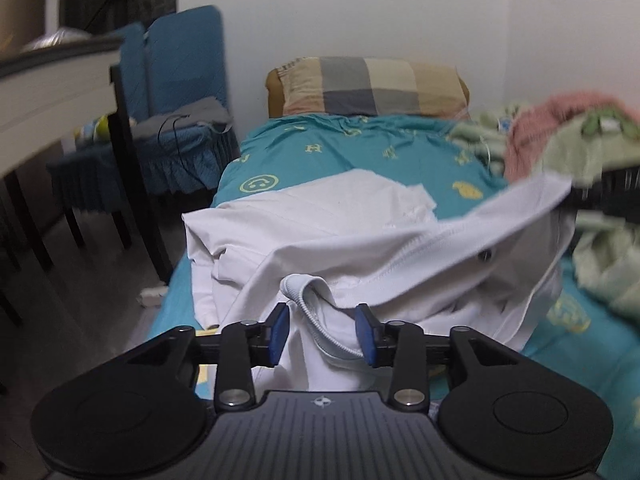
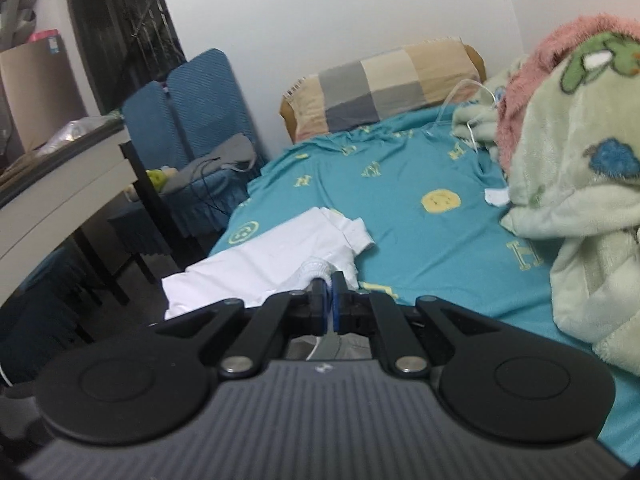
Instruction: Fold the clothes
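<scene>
White shirt point(image 1: 320, 232) lies near the bed's point(image 1: 360, 152) left edge, right gripper point(image 2: 329, 300) clenching its hem, left gripper point(image 1: 322, 332) spread wide.

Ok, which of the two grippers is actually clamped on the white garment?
The right gripper: its blue pads pinch the white garment. The left gripper is open, its pads merely straddling the ribbed collar.

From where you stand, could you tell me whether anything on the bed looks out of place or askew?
The white garment lies bunched and uneven near the bed's left edge, one part lifted by the shut right gripper. The open left gripper straddles its ribbed hem. A fleece blanket sits heaped, unfolded, on the right.
</scene>
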`<state>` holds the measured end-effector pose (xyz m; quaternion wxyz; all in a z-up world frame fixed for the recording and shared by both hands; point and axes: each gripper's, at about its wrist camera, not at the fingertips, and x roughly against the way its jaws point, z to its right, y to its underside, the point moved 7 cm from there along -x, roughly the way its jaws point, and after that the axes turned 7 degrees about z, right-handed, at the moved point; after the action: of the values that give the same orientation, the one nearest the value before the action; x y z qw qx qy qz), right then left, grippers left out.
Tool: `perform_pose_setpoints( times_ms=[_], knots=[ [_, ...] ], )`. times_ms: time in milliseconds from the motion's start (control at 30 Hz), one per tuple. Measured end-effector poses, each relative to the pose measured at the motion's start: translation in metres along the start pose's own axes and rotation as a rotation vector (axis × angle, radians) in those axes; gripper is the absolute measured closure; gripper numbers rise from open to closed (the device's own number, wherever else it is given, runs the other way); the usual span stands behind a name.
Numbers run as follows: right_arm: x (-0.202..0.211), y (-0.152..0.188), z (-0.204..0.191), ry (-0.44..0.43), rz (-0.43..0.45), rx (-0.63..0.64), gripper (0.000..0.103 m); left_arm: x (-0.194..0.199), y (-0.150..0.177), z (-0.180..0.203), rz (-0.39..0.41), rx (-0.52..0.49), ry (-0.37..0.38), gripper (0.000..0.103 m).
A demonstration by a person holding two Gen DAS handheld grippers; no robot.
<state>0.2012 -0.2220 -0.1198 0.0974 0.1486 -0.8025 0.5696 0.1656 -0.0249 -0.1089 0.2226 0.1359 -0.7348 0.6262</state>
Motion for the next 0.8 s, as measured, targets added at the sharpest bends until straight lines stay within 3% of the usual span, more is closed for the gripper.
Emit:
perform_pose_setpoints(
  times_ms=[233,333,467,533,633,800],
  knots=[
    [0.014,-0.005,-0.008,-0.049,0.026,-0.003,0.098,-0.005,0.001,0.016,0.003,-0.309,-0.036,0.045],
    [0.018,-0.006,-0.010,-0.068,0.034,-0.007,0.098,-0.015,0.008,0.033,0.006,-0.464,-0.027,0.045],
    [0.025,-0.009,-0.015,-0.085,0.065,0.019,0.098,-0.037,0.019,0.045,0.005,-0.640,-0.075,0.045],
    [0.023,-0.007,-0.013,-0.064,0.057,0.039,0.098,-0.043,0.019,0.042,0.001,-0.621,-0.080,0.061],
    [0.015,0.003,-0.006,-0.009,0.007,0.065,0.097,-0.035,0.010,0.030,0.015,-0.503,-0.068,0.081],
    [-0.015,0.038,0.018,0.132,-0.182,0.090,0.096,-0.001,-0.015,0.010,0.114,-0.301,-0.067,0.087]
  ],
)
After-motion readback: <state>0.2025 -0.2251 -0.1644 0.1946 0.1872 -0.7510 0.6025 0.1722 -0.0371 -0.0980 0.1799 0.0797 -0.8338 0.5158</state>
